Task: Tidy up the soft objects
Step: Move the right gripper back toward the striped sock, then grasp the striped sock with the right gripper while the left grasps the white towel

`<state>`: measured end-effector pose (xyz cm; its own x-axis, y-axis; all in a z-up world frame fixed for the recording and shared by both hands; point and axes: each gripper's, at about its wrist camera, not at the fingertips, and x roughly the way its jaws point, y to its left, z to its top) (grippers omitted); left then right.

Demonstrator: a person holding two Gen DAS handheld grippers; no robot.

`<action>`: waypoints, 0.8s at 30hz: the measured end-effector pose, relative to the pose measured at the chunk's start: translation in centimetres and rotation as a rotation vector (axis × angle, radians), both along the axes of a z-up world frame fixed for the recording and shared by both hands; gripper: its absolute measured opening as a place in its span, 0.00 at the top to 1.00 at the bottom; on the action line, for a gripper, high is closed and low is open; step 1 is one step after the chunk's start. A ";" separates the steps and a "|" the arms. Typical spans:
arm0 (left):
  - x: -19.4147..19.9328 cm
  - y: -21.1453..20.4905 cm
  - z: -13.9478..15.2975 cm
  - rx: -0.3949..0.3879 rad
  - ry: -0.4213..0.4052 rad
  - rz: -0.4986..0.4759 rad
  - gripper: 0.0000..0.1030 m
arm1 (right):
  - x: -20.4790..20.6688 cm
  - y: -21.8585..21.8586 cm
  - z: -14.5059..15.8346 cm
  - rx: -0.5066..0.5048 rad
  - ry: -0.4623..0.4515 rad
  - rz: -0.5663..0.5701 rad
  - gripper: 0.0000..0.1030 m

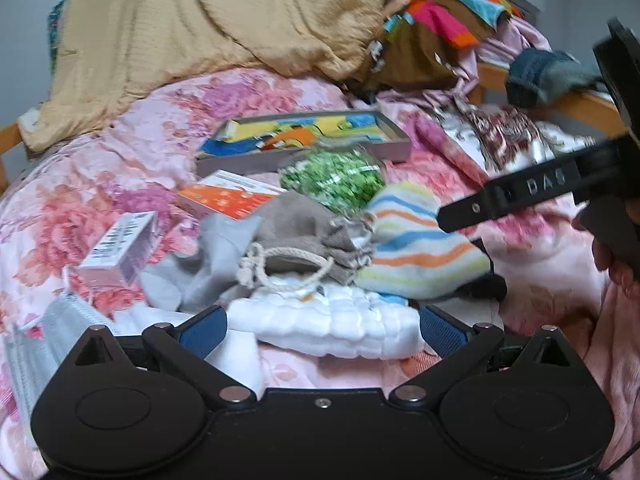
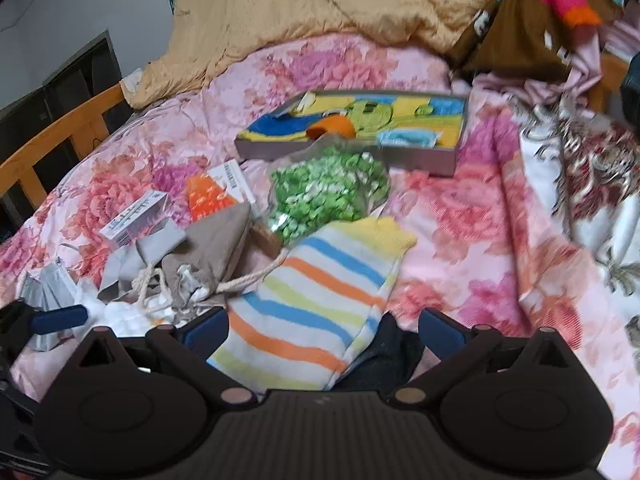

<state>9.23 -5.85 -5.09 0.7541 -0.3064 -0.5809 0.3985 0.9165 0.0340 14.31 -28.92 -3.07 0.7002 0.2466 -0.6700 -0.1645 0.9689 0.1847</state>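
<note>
A pile of soft things lies on the floral bedspread. My left gripper is open, its blue pads on either side of a white quilted cloth. Behind the cloth lie a grey drawstring pouch and a striped sock. My right gripper is open around the striped sock and a dark sock beneath it. The right gripper also shows at the right of the left wrist view. The pouch lies left of the sock.
A grey tray holds colourful cloths. A bag of green pieces, an orange box and a white box lie nearby. A tan blanket and heaped clothes are at the back; a wooden bed rail stands on the left.
</note>
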 end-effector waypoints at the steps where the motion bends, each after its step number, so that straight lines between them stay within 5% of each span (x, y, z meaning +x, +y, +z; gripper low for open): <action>1: 0.2 -0.2 -0.2 0.009 0.003 -0.004 0.01 | 0.2 -0.1 -0.2 0.016 0.015 0.007 0.00; 9: 2.2 -0.4 -1.2 0.019 0.050 0.004 0.01 | 3.3 -0.9 -1.5 0.129 0.119 0.048 0.00; 24: 5.7 0.8 -2.6 -0.069 0.219 0.068 0.01 | 7.9 0.1 -3.4 -0.004 0.134 0.141 0.00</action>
